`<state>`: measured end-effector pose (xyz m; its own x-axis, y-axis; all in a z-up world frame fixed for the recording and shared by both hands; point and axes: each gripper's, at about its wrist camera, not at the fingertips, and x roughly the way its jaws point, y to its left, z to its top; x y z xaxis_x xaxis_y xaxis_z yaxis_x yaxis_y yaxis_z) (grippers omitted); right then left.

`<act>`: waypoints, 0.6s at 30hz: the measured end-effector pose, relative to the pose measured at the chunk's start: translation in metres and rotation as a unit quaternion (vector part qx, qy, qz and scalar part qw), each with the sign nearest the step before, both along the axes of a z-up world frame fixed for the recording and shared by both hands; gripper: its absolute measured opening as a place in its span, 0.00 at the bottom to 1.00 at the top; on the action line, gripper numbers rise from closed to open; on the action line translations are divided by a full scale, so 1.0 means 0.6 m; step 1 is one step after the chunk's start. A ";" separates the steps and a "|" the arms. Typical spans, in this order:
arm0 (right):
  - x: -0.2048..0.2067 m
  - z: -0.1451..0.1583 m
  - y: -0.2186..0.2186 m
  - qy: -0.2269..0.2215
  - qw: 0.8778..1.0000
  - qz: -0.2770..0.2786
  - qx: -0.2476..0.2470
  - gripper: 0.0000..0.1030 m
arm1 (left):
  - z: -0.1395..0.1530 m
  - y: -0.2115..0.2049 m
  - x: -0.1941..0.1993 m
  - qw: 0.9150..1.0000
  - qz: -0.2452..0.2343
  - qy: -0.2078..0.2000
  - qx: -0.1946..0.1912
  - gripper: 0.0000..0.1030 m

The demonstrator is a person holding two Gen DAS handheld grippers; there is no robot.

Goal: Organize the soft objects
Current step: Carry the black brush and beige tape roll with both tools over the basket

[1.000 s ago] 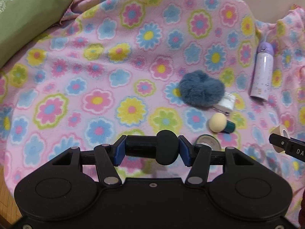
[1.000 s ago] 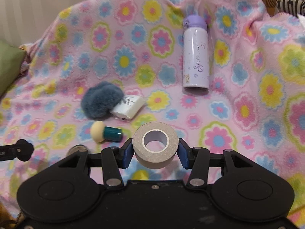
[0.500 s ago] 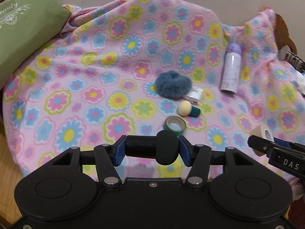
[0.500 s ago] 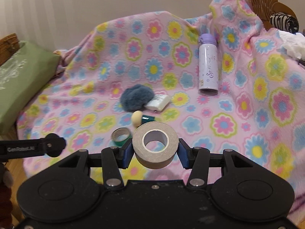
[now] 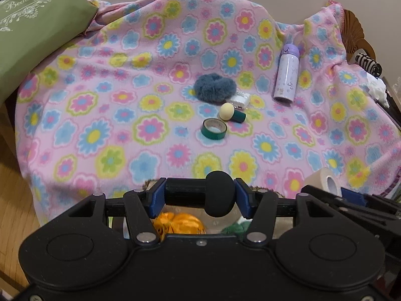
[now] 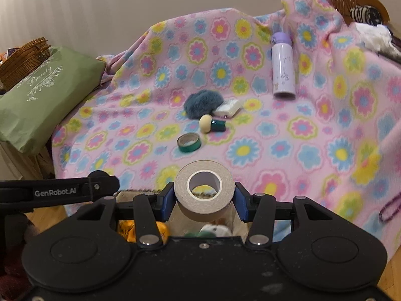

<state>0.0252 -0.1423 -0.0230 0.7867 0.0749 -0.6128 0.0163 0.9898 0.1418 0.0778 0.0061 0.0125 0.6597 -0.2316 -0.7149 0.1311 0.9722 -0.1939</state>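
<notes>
My left gripper (image 5: 200, 197) is shut on a black foam-tipped sponge stick (image 5: 219, 195), held crosswise between the blue pads. My right gripper (image 6: 204, 198) is shut on a beige tape roll (image 6: 181, 188), which also shows at the right edge of the left wrist view (image 5: 323, 180). Both hang off the near edge of the flowered pink blanket (image 5: 105, 105). On the blanket lie a blue fluffy scrunchie (image 5: 215, 87), a cream sponge with a green handle (image 5: 231, 113) and a green tape roll (image 5: 213, 128). Below the jaws an orange soft item (image 5: 178, 225) sits in a beige container.
A purple bottle (image 5: 287, 75) lies at the right of the blanket, with a small white box (image 5: 240, 99) by the scrunchie. A green pillow (image 6: 42, 100) and a wicker basket (image 6: 25, 60) are at the left. Wooden floor (image 5: 12, 200) shows beside the blanket.
Both grippers have drawn back from the blanket with their loads, so the items there look smaller. The beige container with the orange item has come into view under the jaws.
</notes>
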 end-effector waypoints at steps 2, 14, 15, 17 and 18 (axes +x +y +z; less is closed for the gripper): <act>-0.012 -0.003 0.006 0.001 1.000 -0.001 0.002 0.47 | -0.002 0.000 -0.010 1.000 0.003 0.002 0.000 0.52; -0.049 -0.019 0.022 0.020 1.000 -0.020 0.008 0.47 | -0.021 0.000 -0.052 1.000 0.014 0.007 0.013 0.52; -0.051 -0.021 0.022 0.021 1.000 -0.020 0.008 0.47 | -0.023 0.000 -0.055 1.000 0.014 0.009 0.013 0.52; -0.056 -0.024 0.024 0.026 0.999 -0.021 0.008 0.47 | -0.027 0.000 -0.061 1.000 0.015 0.012 0.013 0.52; -0.058 -0.025 0.024 0.030 0.999 -0.021 0.011 0.47 | -0.028 0.000 -0.063 1.000 0.015 0.014 0.014 0.52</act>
